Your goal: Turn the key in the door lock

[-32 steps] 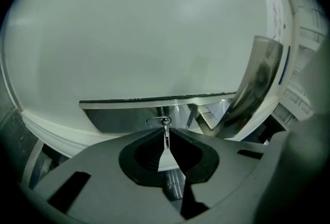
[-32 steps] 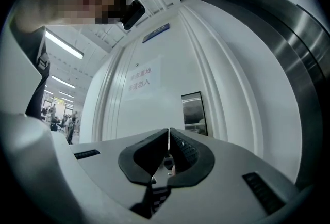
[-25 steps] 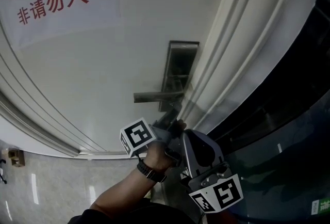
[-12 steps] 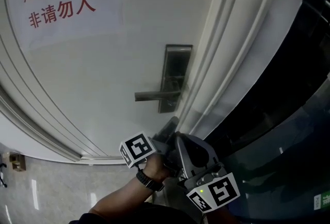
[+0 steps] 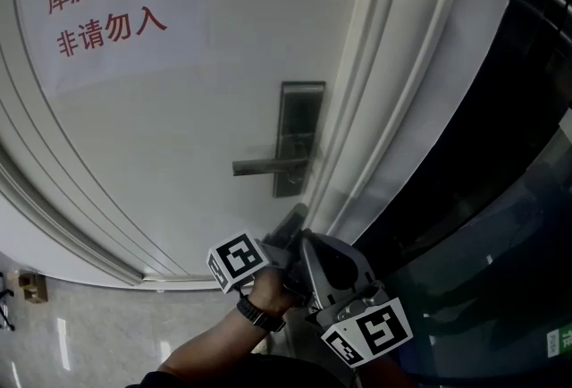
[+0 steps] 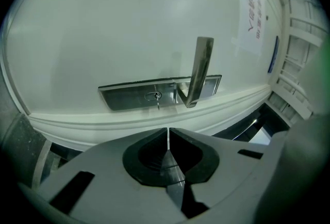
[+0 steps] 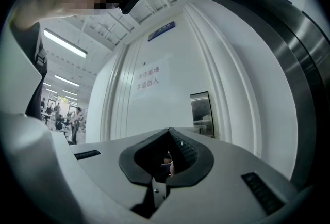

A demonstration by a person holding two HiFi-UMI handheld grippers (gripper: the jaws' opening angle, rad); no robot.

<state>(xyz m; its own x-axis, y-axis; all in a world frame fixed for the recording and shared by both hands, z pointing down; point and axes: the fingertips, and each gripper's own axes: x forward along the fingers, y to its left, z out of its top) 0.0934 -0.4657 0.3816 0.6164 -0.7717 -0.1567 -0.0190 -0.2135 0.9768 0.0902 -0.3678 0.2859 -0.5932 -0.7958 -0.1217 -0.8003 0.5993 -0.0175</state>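
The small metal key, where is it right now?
In the left gripper view the small metal key sits in the steel lock plate on the white door, just left of the steel lever handle.

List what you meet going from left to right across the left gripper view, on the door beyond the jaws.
key → lever handle → paper sign with red print → blue plaque

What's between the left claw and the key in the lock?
In the left gripper view, nothing stands between the shut left claw and the small silver key in the steel lock plate; only white door moulding shows there.
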